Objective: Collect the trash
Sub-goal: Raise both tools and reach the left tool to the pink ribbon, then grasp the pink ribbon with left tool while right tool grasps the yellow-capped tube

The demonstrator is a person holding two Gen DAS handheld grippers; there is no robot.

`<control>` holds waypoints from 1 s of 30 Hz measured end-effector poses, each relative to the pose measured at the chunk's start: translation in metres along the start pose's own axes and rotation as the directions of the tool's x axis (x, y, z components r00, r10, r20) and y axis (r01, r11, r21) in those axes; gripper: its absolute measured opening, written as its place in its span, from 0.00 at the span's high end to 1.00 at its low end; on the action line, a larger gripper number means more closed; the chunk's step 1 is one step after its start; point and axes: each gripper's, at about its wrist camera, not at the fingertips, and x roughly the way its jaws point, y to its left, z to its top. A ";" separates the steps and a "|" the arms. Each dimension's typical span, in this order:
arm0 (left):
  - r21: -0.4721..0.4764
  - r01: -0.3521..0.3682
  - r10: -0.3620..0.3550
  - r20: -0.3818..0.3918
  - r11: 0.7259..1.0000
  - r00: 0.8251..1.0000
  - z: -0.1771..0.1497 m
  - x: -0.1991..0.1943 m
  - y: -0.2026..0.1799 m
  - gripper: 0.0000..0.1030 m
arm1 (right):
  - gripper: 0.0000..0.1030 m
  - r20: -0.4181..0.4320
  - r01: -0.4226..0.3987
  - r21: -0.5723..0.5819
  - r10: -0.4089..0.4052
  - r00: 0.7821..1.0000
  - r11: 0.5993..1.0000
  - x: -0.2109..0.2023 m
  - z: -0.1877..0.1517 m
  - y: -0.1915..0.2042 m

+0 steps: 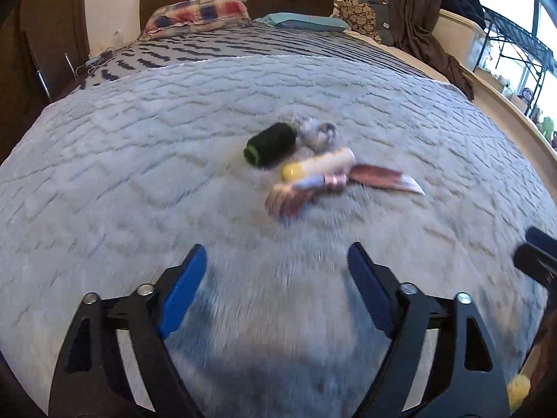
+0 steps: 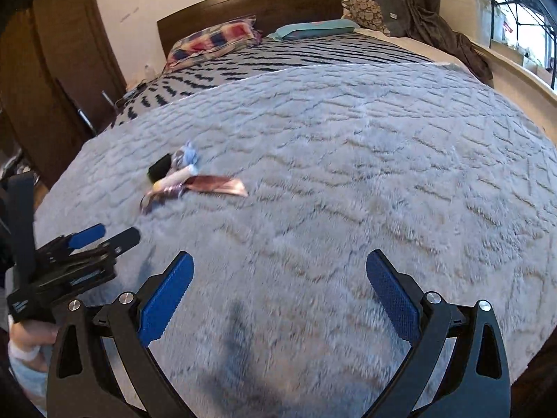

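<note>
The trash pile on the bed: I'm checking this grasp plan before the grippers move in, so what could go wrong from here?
1. The items touch and overlap: the cream tube lies across the pink wrapper, beside the dark roll. Grabbing one may drag or scatter the others.
2. The fluffy blanket is soft, so thin wrappers could sink in and fingers may pinch pile instead.
3. Both views are motion-blurred, and the left gripper and right gripper, both open, may misjudge the approach.

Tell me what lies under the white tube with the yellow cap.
The white tube rests on a shiny pinkish wrapper that spreads out on both sides of it, on the grey blanket. The part of the wrapper directly beneath the tube is covered, and blur hides details.
</note>
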 end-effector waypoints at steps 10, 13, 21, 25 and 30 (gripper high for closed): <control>-0.006 0.057 -0.057 -0.026 0.998 0.998 0.025 0.036 -0.005 0.80 | 0.03 -0.006 0.000 0.025 0.000 1.000 1.000 0.014 0.006 -0.010; -0.005 0.073 -0.073 -0.025 0.997 0.997 0.025 0.034 -0.001 0.98 | 0.03 -0.002 -0.010 0.025 0.010 1.000 1.000 0.016 0.009 -0.006; 0.048 0.021 -0.022 0.009 0.999 1.000 0.012 0.003 0.017 1.00 | 0.03 0.012 -0.019 -0.034 0.020 1.000 0.999 0.033 0.024 0.028; 0.035 -0.042 0.042 0.016 0.999 0.999 0.003 -0.015 0.044 1.00 | 0.03 0.006 -0.011 -0.080 0.012 1.000 0.997 0.051 0.031 0.054; 0.038 -0.081 0.081 0.005 0.996 0.997 -0.010 -0.025 0.069 1.00 | 0.05 -0.027 -0.064 -0.108 0.061 0.998 0.992 0.073 0.033 0.084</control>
